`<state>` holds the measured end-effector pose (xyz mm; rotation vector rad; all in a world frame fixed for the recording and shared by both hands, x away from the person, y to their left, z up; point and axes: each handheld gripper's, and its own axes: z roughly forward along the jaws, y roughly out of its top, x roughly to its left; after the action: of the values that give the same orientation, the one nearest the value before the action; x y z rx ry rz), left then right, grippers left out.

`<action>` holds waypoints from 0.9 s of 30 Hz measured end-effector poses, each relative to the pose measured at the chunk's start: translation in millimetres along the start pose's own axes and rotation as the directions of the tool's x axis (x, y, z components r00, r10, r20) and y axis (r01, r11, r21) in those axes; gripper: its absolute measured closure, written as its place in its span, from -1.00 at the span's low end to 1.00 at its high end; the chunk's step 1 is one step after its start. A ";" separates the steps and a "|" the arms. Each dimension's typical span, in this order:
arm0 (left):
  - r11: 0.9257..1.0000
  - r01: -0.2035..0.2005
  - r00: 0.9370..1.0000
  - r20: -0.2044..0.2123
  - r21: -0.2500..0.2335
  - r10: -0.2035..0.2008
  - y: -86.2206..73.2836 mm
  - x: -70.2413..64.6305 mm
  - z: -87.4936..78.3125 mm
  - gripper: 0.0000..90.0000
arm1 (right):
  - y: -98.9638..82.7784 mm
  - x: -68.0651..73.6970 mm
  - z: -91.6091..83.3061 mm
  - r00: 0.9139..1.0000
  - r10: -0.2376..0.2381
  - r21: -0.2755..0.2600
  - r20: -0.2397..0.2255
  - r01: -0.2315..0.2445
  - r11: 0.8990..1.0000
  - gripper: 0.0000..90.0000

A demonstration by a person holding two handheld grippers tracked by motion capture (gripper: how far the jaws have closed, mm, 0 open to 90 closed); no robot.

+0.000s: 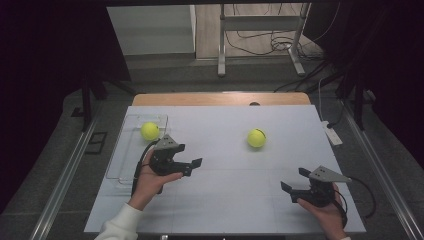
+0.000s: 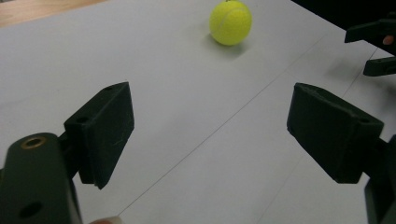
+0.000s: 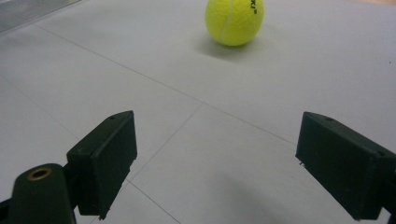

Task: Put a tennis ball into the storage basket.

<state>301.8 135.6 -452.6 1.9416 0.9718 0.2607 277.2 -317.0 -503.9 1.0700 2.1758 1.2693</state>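
— How far had the job got when you looked over?

— About halfway, I'd say. 1 tennis ball (image 1: 149, 131) already sat inside the clear tray (image 1: 116, 162) at the left of the table (image 1: 240, 200). The other ball (image 1: 256, 138) was out on the white surface, right of the middle, well apart from the tray. That 1 was left to fetch.

— And the grippers?

— Neither held anything. The left gripper (image 1: 192, 167) hung just beside the tray, jaws spread, nothing between them, pointed across toward the loose ball. The right gripper (image 1: 295, 181) sat near the front right corner, jaws wide apart and bare too, aimed at the same ball.

— Touching it?

— No, both stood clear of it. It looked to me like either hand could go for it.
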 end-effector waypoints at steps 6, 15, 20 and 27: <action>1.000 -0.012 1.000 0.007 0.015 0.012 3.4 -6.8 9.4 -0.64 | 1.0 0.8 -0.9 1.000 -0.005 -0.002 -0.001 0.005 1.000 -0.72; 0.999 -0.022 1.000 0.019 0.031 0.021 10.9 -15.1 24.9 -0.64 | -0.6 0.7 -4.2 1.000 0.000 -0.008 -0.004 0.000 1.000 -0.72; 0.999 -0.029 0.999 0.026 0.033 0.029 14.7 -17.0 30.6 -0.65 | -1.3 0.7 -6.0 1.000 -0.001 -0.011 -0.006 0.001 1.000 -0.72; 0.999 -0.037 0.999 0.033 0.032 0.036 19.8 -19.1 36.6 -0.65 | -1.1 1.5 -5.2 1.000 -0.003 -0.004 0.000 0.003 1.000 -0.72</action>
<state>318.8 93.2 -453.2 1.9885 0.9257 0.2353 272.3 -319.0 -502.2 1.0647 2.1732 1.2714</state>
